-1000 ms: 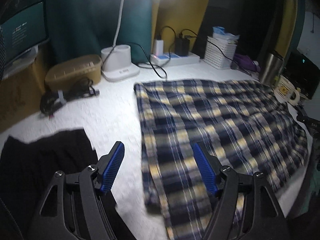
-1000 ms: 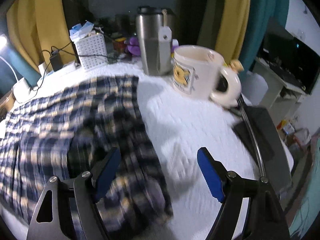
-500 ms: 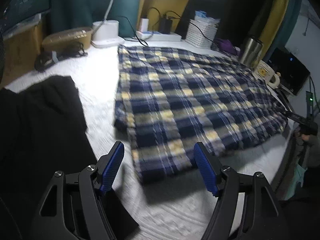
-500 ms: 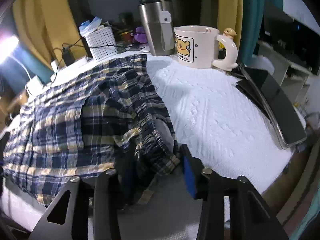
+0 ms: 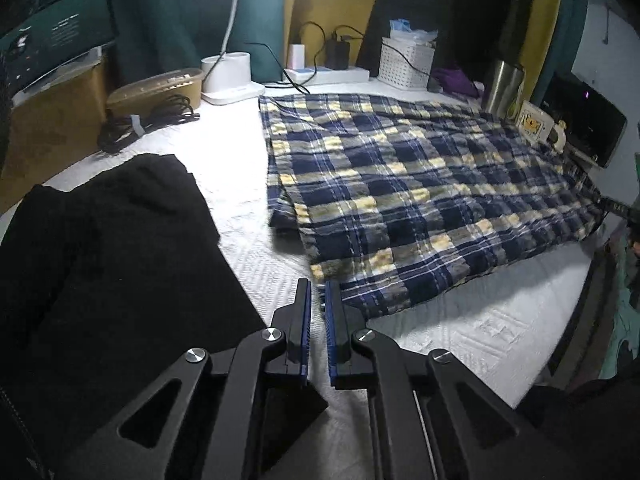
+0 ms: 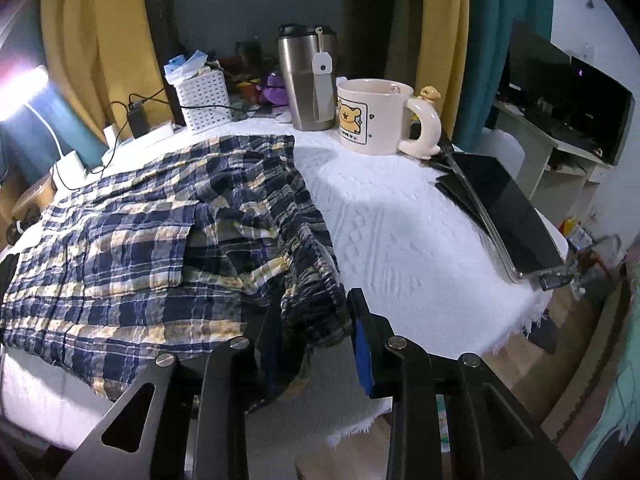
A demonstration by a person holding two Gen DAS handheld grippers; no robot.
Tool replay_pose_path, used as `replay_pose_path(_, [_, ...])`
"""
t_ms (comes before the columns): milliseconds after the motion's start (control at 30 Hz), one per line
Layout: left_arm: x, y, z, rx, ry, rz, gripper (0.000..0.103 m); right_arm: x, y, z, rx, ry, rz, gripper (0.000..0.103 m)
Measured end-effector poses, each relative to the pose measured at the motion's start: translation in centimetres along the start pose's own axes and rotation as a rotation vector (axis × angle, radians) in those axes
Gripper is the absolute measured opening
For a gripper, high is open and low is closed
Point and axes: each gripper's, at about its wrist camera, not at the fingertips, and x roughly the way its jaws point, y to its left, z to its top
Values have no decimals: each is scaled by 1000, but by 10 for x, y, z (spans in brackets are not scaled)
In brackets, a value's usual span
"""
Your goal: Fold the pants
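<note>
The blue, yellow and white plaid pants (image 5: 420, 192) lie spread flat on the white textured table cover (image 5: 240, 184). My left gripper (image 5: 318, 294) is shut and empty, its tips just short of the pants' near hem corner. In the right wrist view the pants (image 6: 132, 240) lie to the left, with the bunched waistband (image 6: 312, 280) at the table's near edge. My right gripper (image 6: 316, 320) is shut on that waistband, the cloth pinched between the blue pads.
A black garment (image 5: 100, 260) lies left of the pants. At the back stand a lamp base (image 5: 230, 80), power strip (image 5: 326, 74), white basket (image 6: 202, 98), steel tumbler (image 6: 308, 80) and bear mug (image 6: 374, 118). A black tablet (image 6: 504, 208) lies at the right edge.
My left gripper has shut and pulled back to the pants' near hem corner. My right gripper has closed on the waistband at the table's near edge.
</note>
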Motion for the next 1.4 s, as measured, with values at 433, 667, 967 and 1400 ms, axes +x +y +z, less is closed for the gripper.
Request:
replay_pose_path(433, [-5,-51,3,156,-56,-77,77,-37,55,-25,-141,-63,-19,82])
replay_pose_path(667, [7,-58,-2,167,-15,-83,77,-31,136,-50,-336,-37,96,92])
replay_pose_path(967, [12,-46,-4,141,-1,-77,77,-16,233,-66,-609,-12,214,92])
replay_pose_path(1400, [20,-49,8,156,1,-99,83,4,269,-44,-720,56,369,51])
